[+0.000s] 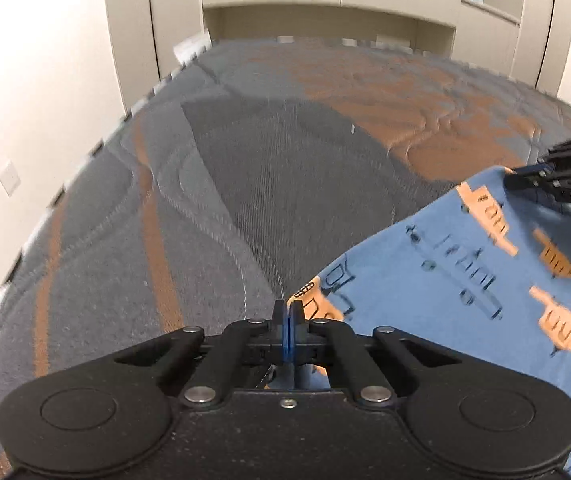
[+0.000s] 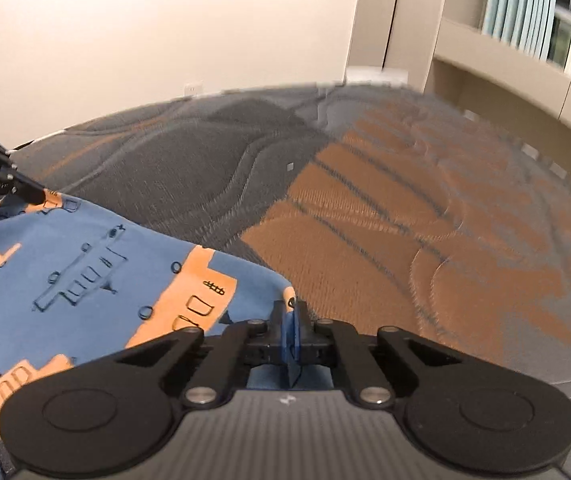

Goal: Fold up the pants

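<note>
I have both grippers, left [image 1: 288, 309] and right [image 2: 290, 312], seemingly pinching the blue cotton boat-print pants [image 1: 465, 276] edge stretched between them.

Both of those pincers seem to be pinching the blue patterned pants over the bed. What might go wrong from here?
1. Each gripper, left and right, pinches only a thin edge of the pants, so a corner may slip free.
2. The cloth between them sags onto the mattress and may drag or bunch, leaving a crooked fold.
</note>
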Available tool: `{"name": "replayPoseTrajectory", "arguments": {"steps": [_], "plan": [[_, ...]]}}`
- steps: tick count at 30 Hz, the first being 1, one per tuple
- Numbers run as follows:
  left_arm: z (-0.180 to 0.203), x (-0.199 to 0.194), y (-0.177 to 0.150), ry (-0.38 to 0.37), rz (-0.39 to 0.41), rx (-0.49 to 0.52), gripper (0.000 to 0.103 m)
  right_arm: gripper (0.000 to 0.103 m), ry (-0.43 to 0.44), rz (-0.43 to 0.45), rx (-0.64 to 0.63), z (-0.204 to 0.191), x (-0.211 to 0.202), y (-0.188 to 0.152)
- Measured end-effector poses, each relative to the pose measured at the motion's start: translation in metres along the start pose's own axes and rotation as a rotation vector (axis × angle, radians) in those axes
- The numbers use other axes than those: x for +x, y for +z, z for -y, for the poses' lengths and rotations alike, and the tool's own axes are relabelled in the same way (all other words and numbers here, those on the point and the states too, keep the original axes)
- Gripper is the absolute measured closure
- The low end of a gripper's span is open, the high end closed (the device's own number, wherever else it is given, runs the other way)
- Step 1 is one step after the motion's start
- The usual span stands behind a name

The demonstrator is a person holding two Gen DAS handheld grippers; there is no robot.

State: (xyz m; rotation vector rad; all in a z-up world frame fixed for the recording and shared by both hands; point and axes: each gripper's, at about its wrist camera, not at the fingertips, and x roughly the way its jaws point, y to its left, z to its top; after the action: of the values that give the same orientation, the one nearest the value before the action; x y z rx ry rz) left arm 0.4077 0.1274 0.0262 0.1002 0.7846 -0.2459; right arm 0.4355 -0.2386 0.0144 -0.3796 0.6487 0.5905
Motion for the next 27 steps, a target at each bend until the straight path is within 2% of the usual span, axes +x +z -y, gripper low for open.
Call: {"name": "replayPoseTrajectory", "arguments": {"steps": [8, 11, 16, 21, 24, 27], "plan": [[0.023, -0.09, -0.006, -0.004, 0.18, 0.057, 0.103, 0.1, -0.103, 0.226, -0.068, -0.043, -0.121, -0.032], [0.042, -0.126, -0.022, -0.009, 0.226, 0.106, 0.103, 0.1, -0.136, 0.292, -0.119, -0.07, -0.173, -0.056], [0.064, -0.177, -0.064, -0.056, 0.277, 0.128, 0.103, 0.1, -0.166, 0.369, -0.159, -0.119, -0.242, -0.102], [0.083, -0.207, -0.121, -0.125, 0.276, 0.153, 0.103, 0.1, -0.178, 0.384, -0.17, -0.166, -0.287, -0.154], [0.093, -0.208, -0.153, -0.16, 0.255, 0.161, 0.103, 0.1, -0.192, 0.345, -0.173, -0.189, -0.292, -0.182], [0.1, -0.2, -0.179, -0.154, 0.22, 0.165, 0.103, 0.1, -0.195, 0.296, -0.161, -0.205, -0.286, -0.204]]}}
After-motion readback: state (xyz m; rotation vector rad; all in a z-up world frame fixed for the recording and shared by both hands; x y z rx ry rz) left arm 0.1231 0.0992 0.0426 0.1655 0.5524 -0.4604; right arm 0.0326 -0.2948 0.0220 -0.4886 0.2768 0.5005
